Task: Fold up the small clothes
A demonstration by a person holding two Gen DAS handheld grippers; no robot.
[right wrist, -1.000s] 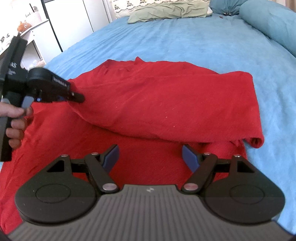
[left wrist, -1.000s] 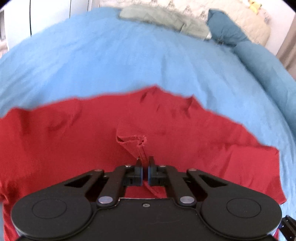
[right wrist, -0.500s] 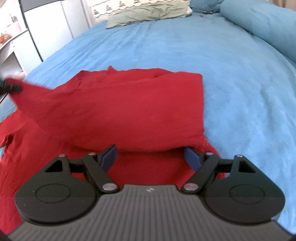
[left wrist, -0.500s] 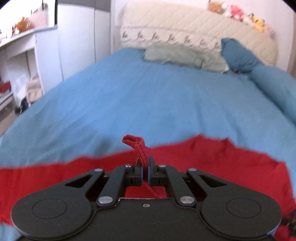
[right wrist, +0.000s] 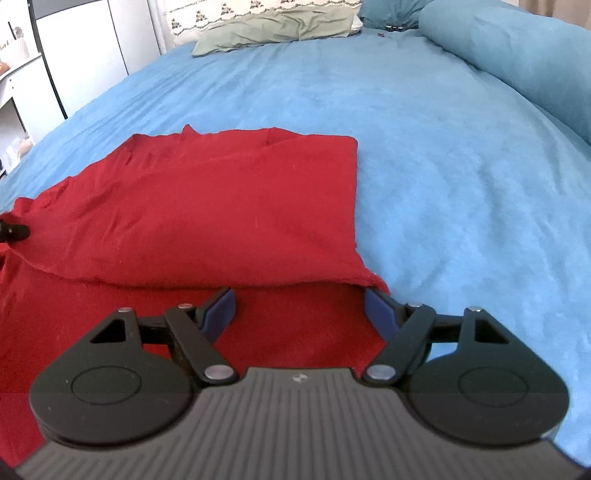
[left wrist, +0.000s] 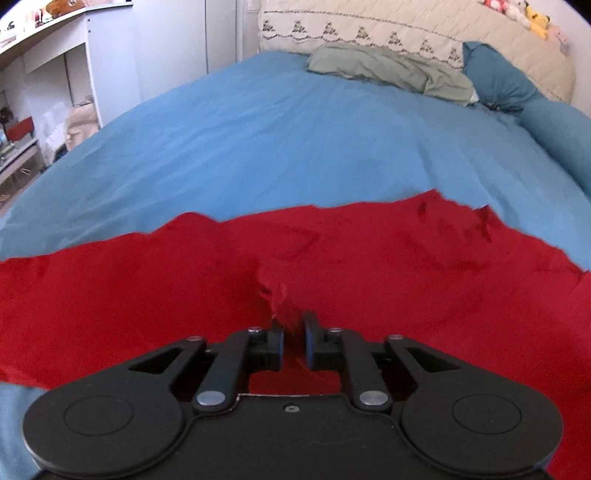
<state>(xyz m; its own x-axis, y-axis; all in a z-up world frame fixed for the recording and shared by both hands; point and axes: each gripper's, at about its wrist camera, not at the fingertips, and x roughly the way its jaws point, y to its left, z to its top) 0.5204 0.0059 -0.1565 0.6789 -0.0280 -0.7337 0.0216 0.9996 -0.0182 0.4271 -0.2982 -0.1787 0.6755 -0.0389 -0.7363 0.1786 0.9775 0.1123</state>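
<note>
A red garment [right wrist: 221, 206] lies on the blue bedspread [right wrist: 424, 147], with one layer folded over another. In the left wrist view the red garment [left wrist: 406, 280] fills the lower half. My left gripper [left wrist: 294, 334] stands with a narrow gap between its jaws, and a bunched ridge of the red cloth sits in that gap. Its tip [right wrist: 14, 230] shows at the far left edge of the right wrist view, at the fold's corner. My right gripper [right wrist: 301, 306] is open and empty, low over the garment's near edge.
A green pillow [left wrist: 388, 70] and a blue bolster [left wrist: 509, 92] lie at the head of the bed by a quilted headboard [left wrist: 369, 29]. A long blue bolster [right wrist: 517, 62] runs along the right. White cupboards and shelves [left wrist: 55, 74] stand left of the bed.
My left gripper has carried the pinched cloth leftward and down onto the garment, and its jaws have parted slightly. The folded layer now lies flatter. My right gripper stays open.
</note>
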